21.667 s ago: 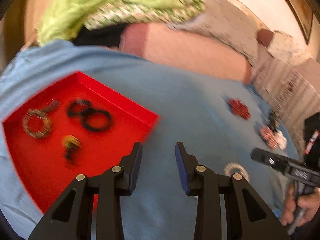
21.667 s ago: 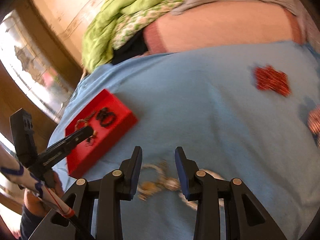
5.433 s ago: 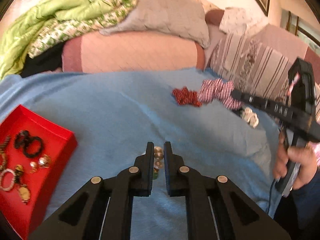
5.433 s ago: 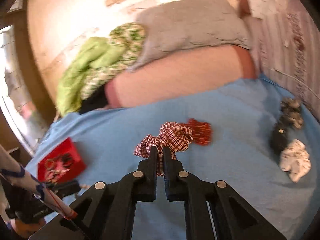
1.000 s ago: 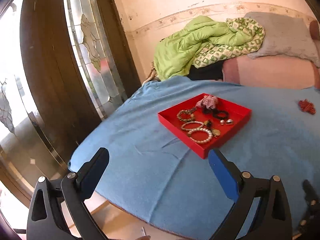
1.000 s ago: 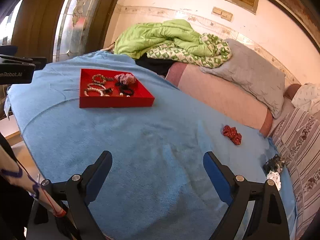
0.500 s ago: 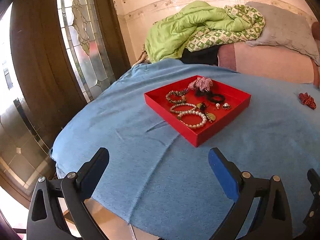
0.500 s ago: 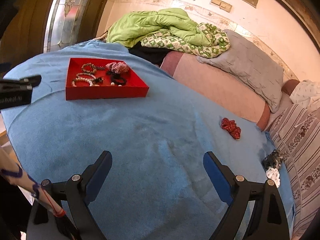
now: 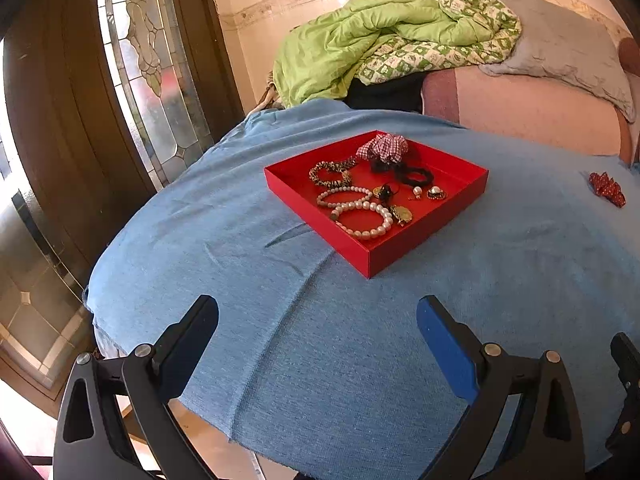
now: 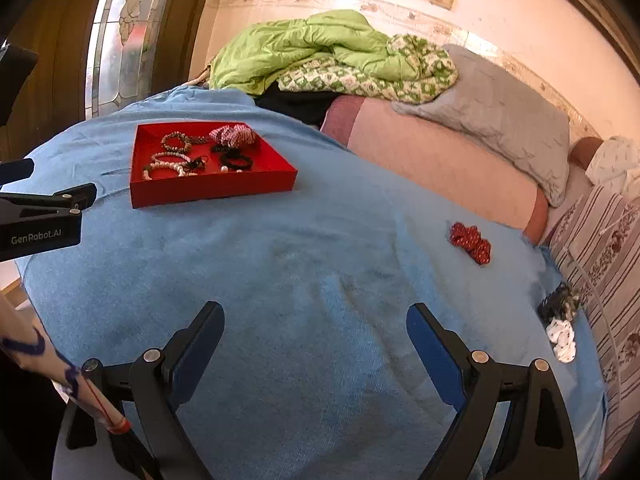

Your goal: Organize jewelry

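A red tray rests on the blue blanket. It holds pearl bracelets, a beaded bracelet, black hair ties, earrings and a red checked scrunchie. A red scrunchie lies loose on the blanket to the right. A black scrunchie and a white one sit near the right edge. My left gripper is open and empty, well short of the tray. My right gripper is open and empty above bare blanket.
A pink bolster, a grey pillow and a green quilt lie behind the blanket. A wooden door with leaded glass stands at left. The blanket's edge drops off just below my left gripper. A striped cushion borders the right.
Both grippers have drifted slightly forward and lower toward the blanket, so the tray looks a little nearer. Both stay open and empty, and nothing on the blanket has moved.
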A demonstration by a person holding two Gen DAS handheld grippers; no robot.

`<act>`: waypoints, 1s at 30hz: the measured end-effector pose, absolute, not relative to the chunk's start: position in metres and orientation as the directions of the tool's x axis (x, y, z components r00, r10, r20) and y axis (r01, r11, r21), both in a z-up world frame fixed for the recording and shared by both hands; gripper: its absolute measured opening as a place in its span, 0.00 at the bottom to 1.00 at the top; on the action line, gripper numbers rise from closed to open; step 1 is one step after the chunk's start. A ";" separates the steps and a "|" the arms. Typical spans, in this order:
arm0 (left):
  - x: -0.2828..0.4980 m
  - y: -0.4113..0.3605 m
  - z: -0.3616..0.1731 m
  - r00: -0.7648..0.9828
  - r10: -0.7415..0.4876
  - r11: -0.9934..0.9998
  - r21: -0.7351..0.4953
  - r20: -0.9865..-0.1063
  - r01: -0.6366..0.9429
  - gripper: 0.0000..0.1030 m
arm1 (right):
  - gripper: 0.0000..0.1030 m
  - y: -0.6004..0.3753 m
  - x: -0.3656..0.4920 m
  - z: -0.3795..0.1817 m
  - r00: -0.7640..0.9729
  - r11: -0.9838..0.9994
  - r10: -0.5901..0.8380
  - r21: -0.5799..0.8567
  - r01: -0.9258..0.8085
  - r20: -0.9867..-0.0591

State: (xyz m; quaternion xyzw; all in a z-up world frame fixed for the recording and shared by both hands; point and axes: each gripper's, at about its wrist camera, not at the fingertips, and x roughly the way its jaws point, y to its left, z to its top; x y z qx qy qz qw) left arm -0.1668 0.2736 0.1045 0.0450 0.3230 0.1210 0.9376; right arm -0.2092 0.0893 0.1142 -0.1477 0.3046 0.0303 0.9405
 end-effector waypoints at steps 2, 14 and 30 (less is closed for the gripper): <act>-0.165 0.273 0.104 0.758 0.253 0.967 0.160 -0.601 -0.196 0.96 | 0.92 0.088 -0.210 0.115 0.814 0.955 -0.030 -0.256 -0.147 -0.580; -0.165 0.267 0.099 0.745 0.209 0.978 0.139 -0.633 -0.157 0.96 | 0.92 0.085 -0.214 0.116 0.809 0.962 -0.015 -0.229 -0.148 -0.588; -0.158 0.260 0.095 0.734 0.175 0.985 0.117 -0.657 -0.130 0.96 | 0.92 0.057 -0.200 0.116 0.776 0.990 0.021 -0.094 -0.103 -0.630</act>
